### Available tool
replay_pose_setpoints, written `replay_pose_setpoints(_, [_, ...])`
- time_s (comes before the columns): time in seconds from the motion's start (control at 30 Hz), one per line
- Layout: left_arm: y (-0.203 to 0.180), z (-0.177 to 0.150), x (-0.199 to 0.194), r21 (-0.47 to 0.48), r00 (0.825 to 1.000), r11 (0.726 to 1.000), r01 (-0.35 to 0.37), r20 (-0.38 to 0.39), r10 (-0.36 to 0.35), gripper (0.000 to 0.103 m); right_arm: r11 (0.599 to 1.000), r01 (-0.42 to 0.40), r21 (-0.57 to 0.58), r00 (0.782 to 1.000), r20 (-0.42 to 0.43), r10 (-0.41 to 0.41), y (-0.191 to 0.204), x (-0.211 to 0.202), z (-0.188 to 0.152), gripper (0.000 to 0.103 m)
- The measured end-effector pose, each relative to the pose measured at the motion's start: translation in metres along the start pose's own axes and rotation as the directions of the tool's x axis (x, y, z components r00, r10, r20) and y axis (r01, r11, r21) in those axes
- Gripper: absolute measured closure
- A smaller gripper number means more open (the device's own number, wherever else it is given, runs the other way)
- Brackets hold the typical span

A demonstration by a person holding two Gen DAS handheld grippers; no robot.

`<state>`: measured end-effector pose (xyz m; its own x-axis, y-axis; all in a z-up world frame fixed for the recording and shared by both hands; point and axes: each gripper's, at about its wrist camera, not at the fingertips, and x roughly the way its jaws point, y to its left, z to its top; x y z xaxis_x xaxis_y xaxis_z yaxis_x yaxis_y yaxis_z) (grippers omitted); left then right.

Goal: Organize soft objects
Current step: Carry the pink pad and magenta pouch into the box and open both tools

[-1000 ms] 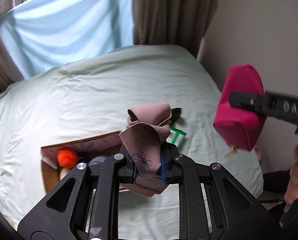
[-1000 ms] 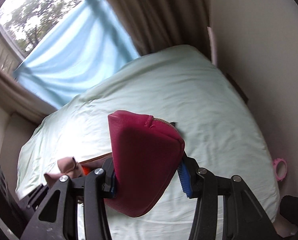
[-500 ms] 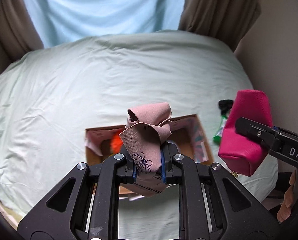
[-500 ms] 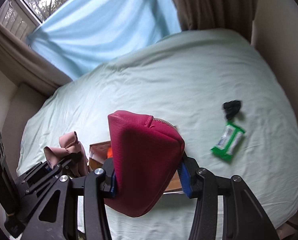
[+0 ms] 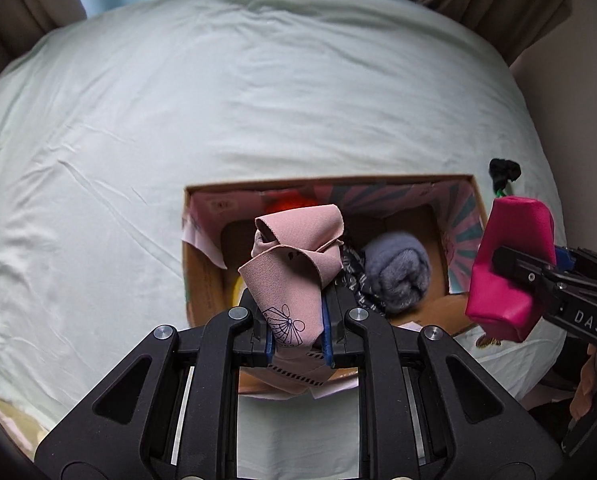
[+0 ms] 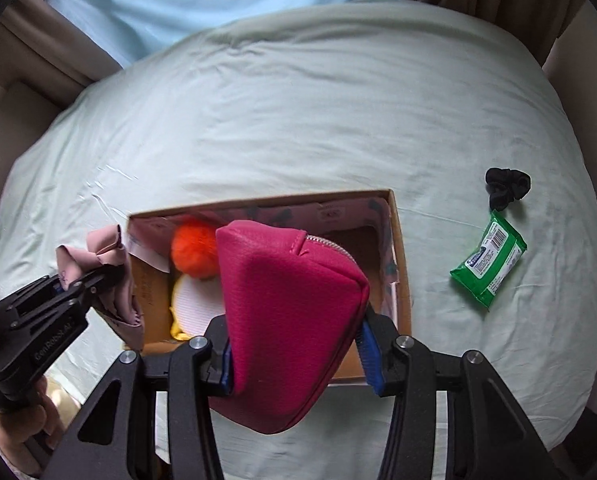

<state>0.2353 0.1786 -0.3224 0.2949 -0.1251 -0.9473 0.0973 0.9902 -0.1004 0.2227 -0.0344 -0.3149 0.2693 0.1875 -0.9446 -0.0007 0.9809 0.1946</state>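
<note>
The bed [image 5: 178, 100] carries an open cardboard box [image 5: 464, 178]. Above it, the right gripper [image 6: 294, 344] has its jaws clamped on a magenta pouch [image 6: 286, 300] — soft, squashy, likely light, held across its base, zipper end pointing away. The left gripper [image 5: 298, 332], jaws pinched tight, holds a limp pink cloth [image 5: 294, 264] by its lower end — it stands bunched upward.

Pink cloth [image 5: 298, 272] hides most of orange ball [image 5: 286, 205]; magenta pouch [image 6: 290, 312] masks the box's [image 6: 402, 280] near right interior.
</note>
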Motion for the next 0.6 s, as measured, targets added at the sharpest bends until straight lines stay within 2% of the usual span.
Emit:
replay_pose_setpoints(0.23, [-0.011, 0.003, 0.038, 0.027, 0.996, 1.0, 0.002, -0.088, 0.0, 0.089, 0.999, 0.037, -0.013, 0.996, -0.081, -0.038, -0.022, 0.035, 0.012, 0.058])
replay_pose_setpoints(0.37, [-0.015, 0.004, 0.055, 0.04, 0.99, 0.999, 0.005, -0.14, 0.001, 0.089, 0.996, 0.065, -0.062, 0.99, -0.118, -0.072, -0.023, 0.052, 0.025, 0.058])
replay_pose_setpoints(0.4, [-0.017, 0.004, 0.057, 0.061, 0.99, 0.998, -0.001, -0.142, 0.01, 0.085, 0.995, 0.064, -0.078, 0.989, -0.127, -0.074, -0.023, 0.056, 0.028, 0.058])
replay_pose_setpoints(0.43, [-0.019, 0.003, 0.058, 0.08, 0.99, 0.997, -0.005, -0.142, 0.017, 0.08, 0.994, 0.057, -0.09, 0.988, -0.136, -0.068, -0.022, 0.06, 0.031, 0.057])
replay_pose_setpoints(0.47, [-0.021, 0.003, 0.059, 0.097, 0.989, 0.995, -0.004, -0.147, 0.018, 0.054, 0.994, 0.046, -0.097, 0.988, -0.143, -0.06, -0.022, 0.063, 0.034, 0.056])
replay_pose_setpoints(0.5, [-0.021, 0.003, 0.06, 0.104, 0.989, 0.994, -0.01, -0.146, 0.025, 0.013, 0.994, 0.039, -0.105, 0.987, -0.149, -0.055, -0.022, 0.066, 0.036, 0.051])
replay_pose_setpoints(0.53, [-0.022, 0.002, 0.059, 0.112, 0.99, 0.993, -0.03, -0.133, 0.045, 0.0, 0.993, 0.033, -0.115, 0.987, -0.151, -0.051, -0.021, 0.069, 0.037, 0.045])
replay_pose_setpoints(0.57, [-0.022, 0.001, 0.056, 0.117, 0.992, 0.992, -0.037, -0.119, 0.051, 0.0, 0.992, 0.033, -0.126, 0.988, -0.145, -0.051, -0.02, 0.07, 0.038, 0.02])
replay_pose_setpoints(0.6, [-0.021, -0.001, 0.055, 0.117, 0.992, 0.993, -0.034, -0.115, 0.048, 0.0, 0.991, 0.036, -0.131, 0.989, -0.137, -0.054, -0.019, 0.07, 0.039, 0.0])
